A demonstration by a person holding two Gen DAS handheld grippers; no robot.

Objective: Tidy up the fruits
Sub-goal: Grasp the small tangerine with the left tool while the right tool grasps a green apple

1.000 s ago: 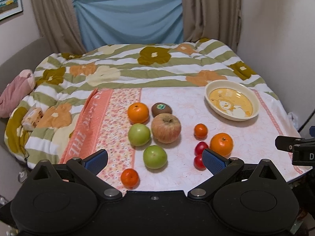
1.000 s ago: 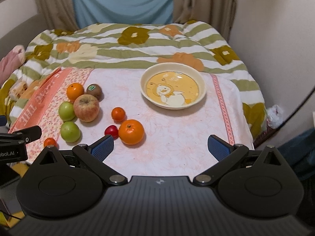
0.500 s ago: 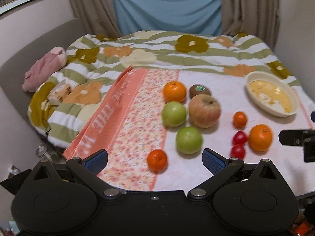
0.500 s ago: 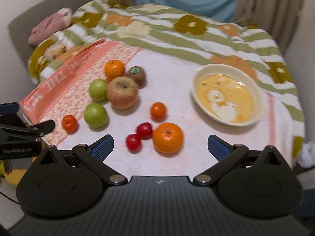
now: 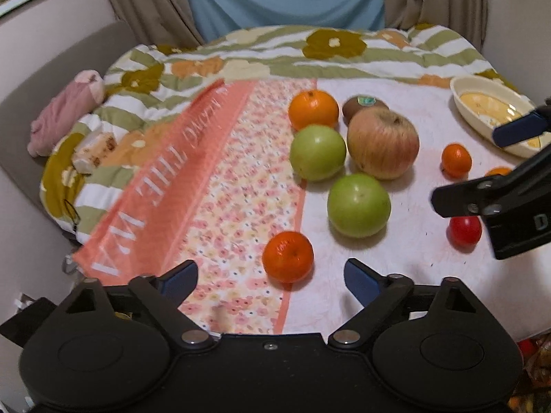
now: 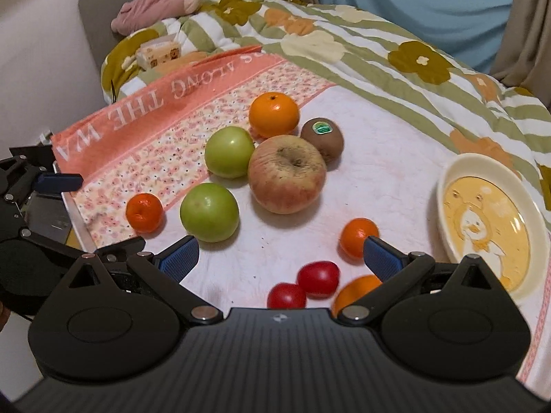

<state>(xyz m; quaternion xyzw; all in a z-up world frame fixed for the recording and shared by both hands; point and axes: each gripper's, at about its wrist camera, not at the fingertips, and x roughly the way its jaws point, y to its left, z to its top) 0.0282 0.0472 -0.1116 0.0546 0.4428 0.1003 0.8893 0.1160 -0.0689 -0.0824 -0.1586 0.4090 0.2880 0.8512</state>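
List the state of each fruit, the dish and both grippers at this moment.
left gripper: jaws closing, pads touch nothing, small mandarin just ahead.
right gripper: open, empty.
small mandarin: loose on the cloth.
red apple: upright, stem pit up, resting against a green apple.
kiwi: sticker up.
two cherry tomatoes: side by side.
dish: empty.

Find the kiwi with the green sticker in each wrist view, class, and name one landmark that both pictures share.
Left wrist view: the kiwi lies upper right of centre, just behind the big red apple.
Right wrist view: the kiwi lies above centre, at the apple's upper right.
Shared landmark: the big red apple, which it touches.
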